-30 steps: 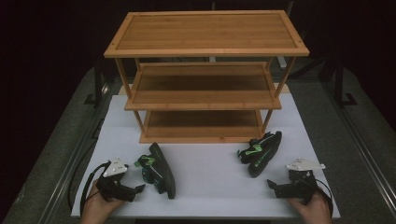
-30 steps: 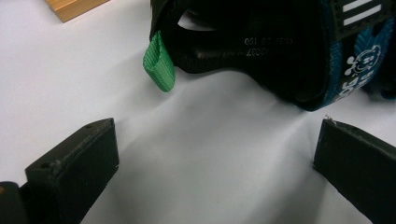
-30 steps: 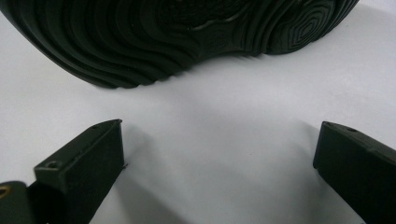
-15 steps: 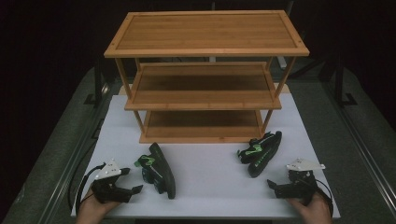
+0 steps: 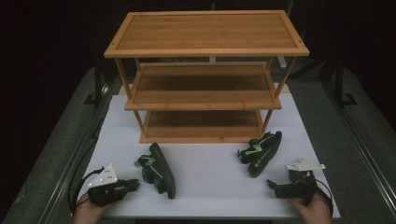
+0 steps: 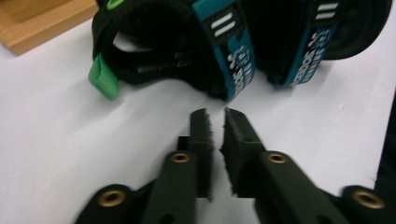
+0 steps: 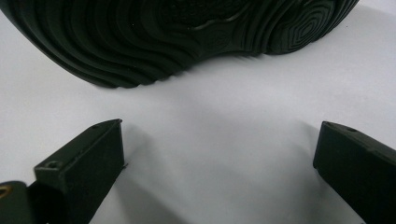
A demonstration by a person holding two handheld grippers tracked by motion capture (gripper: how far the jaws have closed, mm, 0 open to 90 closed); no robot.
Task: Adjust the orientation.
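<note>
While both sandals lie on their sides on the white table (image 5: 210,186) in front of the bamboo rack (image 5: 205,79), each has its own gripper close behind it — the left sandal (image 5: 159,169) sits just ahead and to the right of the left gripper (image 5: 135,184), its long axis running away from the person and slightly leftward. In the left gripper view the jaws are pressed nearly together, with only a sliver between them, pointing at the sandal's teal straps (image 6: 233,51) just beyond the tips. The right gripper (image 5: 272,185) has its jaws spread wide, and the right sandal (image 5: 261,151) lies just ahead with its ribbed sole (image 7: 177,32) facing the jaws — so the right hand looks better placed to grasp first.
</note>
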